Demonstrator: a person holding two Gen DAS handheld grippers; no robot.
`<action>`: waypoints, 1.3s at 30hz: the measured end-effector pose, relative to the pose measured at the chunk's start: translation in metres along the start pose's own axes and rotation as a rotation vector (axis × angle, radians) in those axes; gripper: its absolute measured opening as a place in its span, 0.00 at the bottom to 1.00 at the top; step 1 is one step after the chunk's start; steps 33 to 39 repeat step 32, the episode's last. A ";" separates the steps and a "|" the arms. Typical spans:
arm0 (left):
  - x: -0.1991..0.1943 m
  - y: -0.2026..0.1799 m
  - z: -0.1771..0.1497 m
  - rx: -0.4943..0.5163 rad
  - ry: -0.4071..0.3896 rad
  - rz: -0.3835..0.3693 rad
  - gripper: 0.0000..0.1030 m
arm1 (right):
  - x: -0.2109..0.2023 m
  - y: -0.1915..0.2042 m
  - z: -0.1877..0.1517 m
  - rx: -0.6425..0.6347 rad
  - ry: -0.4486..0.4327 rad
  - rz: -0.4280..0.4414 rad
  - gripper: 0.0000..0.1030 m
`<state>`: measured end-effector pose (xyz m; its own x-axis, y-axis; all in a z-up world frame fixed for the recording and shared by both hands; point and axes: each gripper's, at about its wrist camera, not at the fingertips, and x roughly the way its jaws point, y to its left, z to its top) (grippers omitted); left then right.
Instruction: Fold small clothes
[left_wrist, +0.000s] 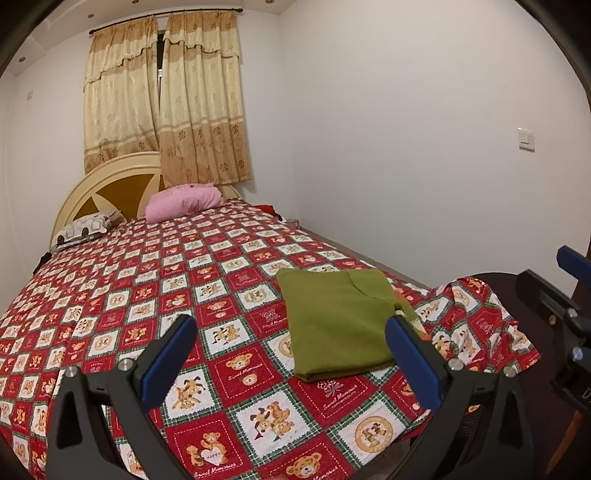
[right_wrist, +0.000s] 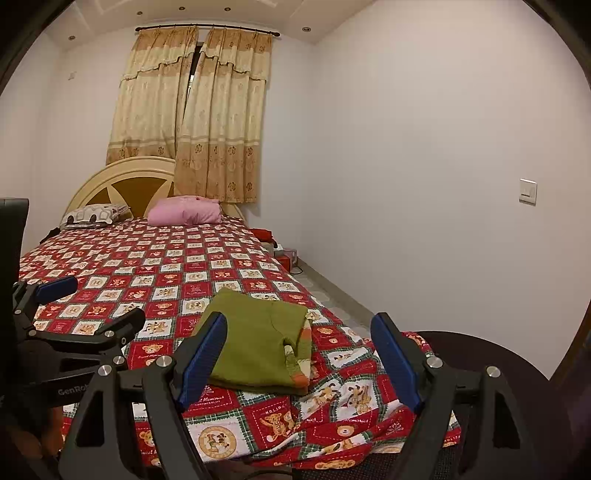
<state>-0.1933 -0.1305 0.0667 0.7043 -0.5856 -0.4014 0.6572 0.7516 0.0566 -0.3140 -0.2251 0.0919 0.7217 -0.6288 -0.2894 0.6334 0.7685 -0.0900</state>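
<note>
A green garment (left_wrist: 338, 319) lies folded into a flat rectangle on the red teddy-bear bedspread (left_wrist: 155, 295), near the bed's front right corner. It also shows in the right wrist view (right_wrist: 258, 345), with an orange and cream striped edge on its right side. My left gripper (left_wrist: 291, 354) is open and empty, held above the bedspread just in front of the garment. My right gripper (right_wrist: 299, 354) is open and empty, also in front of the garment. The left gripper shows at the left of the right wrist view (right_wrist: 96, 306).
A pink pillow (left_wrist: 183, 201) and a patterned pillow (left_wrist: 83, 230) lie at the headboard. A white wall (left_wrist: 424, 147) runs along the bed's right side. A dark round seat (right_wrist: 517, 406) sits under the bedspread's rumpled corner. Red items (right_wrist: 282, 253) lie on the floor.
</note>
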 end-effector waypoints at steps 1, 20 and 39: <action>0.002 0.002 0.000 -0.004 0.008 0.000 1.00 | 0.000 0.000 0.000 0.001 0.001 -0.001 0.78; 0.012 0.018 -0.007 -0.013 0.069 -0.003 1.00 | 0.009 -0.001 -0.005 0.018 0.030 -0.010 0.78; 0.019 0.020 -0.012 0.011 0.099 0.003 1.00 | 0.018 -0.008 -0.011 0.045 0.052 -0.036 0.78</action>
